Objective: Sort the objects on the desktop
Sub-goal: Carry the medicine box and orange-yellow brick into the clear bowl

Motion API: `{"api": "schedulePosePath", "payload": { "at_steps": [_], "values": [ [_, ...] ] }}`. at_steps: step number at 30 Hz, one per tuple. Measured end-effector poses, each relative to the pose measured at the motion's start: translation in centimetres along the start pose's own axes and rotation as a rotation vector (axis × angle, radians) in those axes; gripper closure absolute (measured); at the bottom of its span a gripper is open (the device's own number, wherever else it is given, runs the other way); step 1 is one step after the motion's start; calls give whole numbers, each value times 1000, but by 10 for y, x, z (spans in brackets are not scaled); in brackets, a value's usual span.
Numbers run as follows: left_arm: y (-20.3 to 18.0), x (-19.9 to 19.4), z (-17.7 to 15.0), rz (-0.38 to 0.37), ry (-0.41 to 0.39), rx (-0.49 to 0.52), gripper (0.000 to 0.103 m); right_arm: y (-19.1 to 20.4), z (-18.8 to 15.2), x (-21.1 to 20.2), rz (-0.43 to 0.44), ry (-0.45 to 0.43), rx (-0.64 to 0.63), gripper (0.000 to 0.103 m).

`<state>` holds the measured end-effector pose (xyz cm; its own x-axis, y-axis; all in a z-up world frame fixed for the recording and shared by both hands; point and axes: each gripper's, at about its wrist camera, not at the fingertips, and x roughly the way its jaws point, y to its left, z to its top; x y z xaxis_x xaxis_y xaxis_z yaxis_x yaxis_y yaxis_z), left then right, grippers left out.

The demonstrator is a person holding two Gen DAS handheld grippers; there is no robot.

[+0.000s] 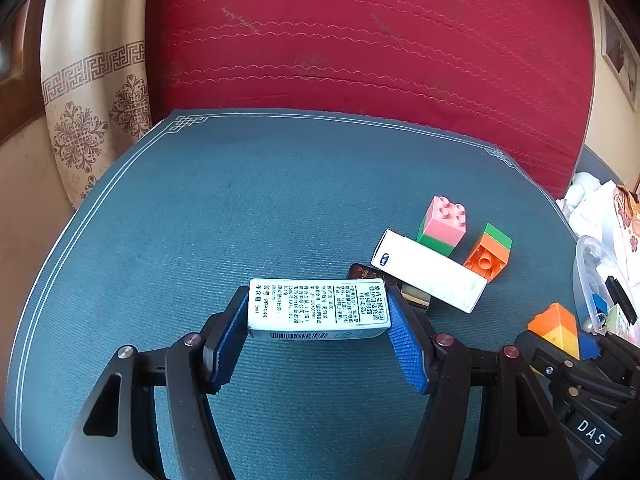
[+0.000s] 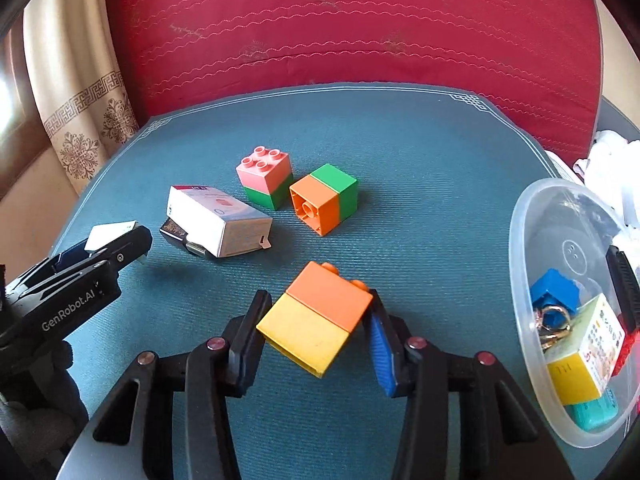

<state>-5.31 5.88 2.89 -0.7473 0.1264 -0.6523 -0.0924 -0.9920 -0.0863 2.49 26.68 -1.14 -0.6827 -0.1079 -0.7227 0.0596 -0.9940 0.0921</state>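
My left gripper (image 1: 318, 320) is shut on a small pale-blue printed box (image 1: 318, 306), held crosswise between its blue pads above the teal mat (image 1: 200, 208). In the right wrist view my right gripper (image 2: 316, 326) is shut on an orange-and-yellow brick stack (image 2: 316, 318), tilted and lifted a little off the mat (image 2: 420, 200). That stack (image 1: 556, 330) also shows at the lower right of the left wrist view. On the mat lie a white carton (image 2: 220, 222) over a dark small object (image 2: 180, 236), a pink-and-green stack (image 2: 266, 178) and an orange-and-green stack (image 2: 324, 202) on its side.
A clear plastic bowl (image 2: 532, 208) at the right edge holds a blue brick (image 2: 554, 292), a yellow-ended box, a key ring and a teal item. A red quilted cushion (image 2: 352, 32) rises behind the mat. A patterned curtain (image 1: 92, 112) hangs at the left; white clutter lies at the far right.
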Motion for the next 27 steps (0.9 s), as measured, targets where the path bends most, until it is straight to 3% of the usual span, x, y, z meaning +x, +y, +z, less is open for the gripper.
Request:
{"api": "schedulePosePath", "payload": {
  "at_steps": [13,27],
  "values": [
    [-26,-12,-3,-16,-30,19,34,-11,-3,-26,14,-44,36,53],
    [-79,-26,-11,-116,-1,107,34,-61,-6,-56,-16,-103,143,52]
  ]
}}
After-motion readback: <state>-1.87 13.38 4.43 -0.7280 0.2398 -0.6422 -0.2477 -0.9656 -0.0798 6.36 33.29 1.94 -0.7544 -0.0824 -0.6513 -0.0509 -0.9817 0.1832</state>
